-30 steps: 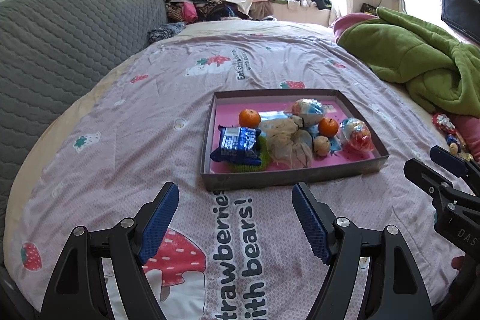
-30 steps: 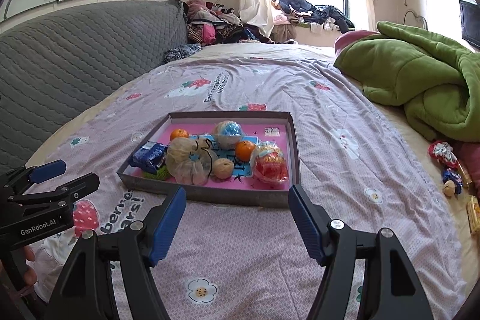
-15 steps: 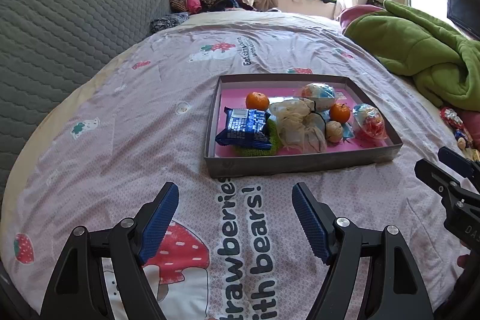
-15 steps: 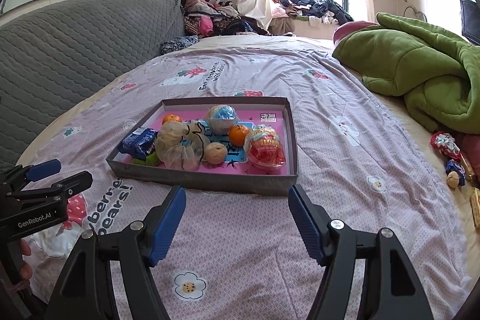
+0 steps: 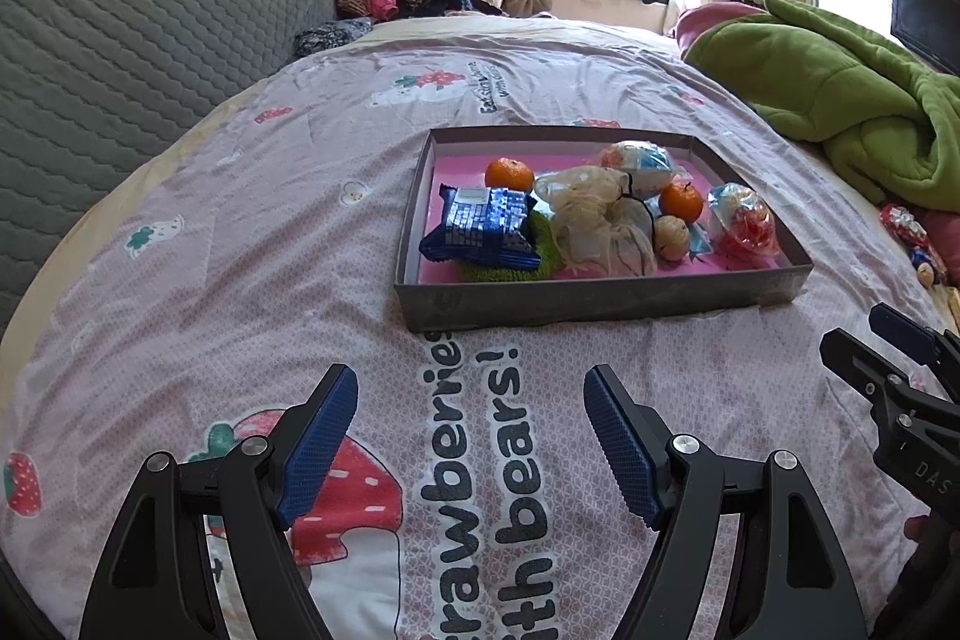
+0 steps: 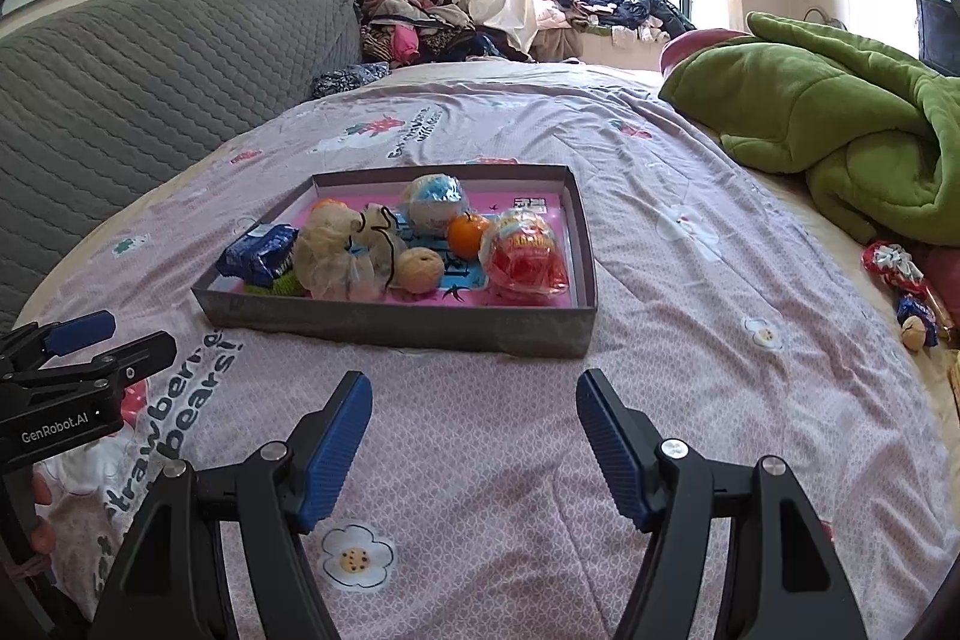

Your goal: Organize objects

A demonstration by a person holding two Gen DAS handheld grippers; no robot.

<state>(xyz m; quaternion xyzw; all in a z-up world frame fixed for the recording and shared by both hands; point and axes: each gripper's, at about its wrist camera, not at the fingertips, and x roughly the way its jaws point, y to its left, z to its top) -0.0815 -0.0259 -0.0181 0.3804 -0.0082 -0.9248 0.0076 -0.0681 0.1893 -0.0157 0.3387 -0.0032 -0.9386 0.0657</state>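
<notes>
A shallow grey box (image 5: 600, 301) (image 6: 390, 328) with a pink floor lies on the bedspread. Inside it are a blue snack pack (image 5: 480, 226) (image 6: 261, 253), two oranges (image 5: 509, 173) (image 6: 469, 235), a cream mesh pouch (image 5: 600, 226) (image 6: 342, 256), a small beige ball (image 6: 420, 269), a blue-white wrapped ball (image 6: 435, 203) and a red wrapped ball (image 5: 747, 220) (image 6: 525, 259). My left gripper (image 5: 471, 430) hovers open over the bedspread short of the box. My right gripper (image 6: 474, 430) is open too, near the box's front right corner. Both hold nothing.
A green blanket (image 6: 840, 130) is heaped at the right. Loose wrapped sweets (image 6: 900, 280) lie on the bed's right edge. A grey quilted headboard (image 5: 120, 58) rises at the left, with piled clothes (image 6: 420, 22) and a window behind. A hand's fingers (image 6: 42, 514) show under the left gripper.
Both grippers have sunk toward the bedspread, so the box appears larger and nearer. Both stay open and the objects in the box have not moved.
</notes>
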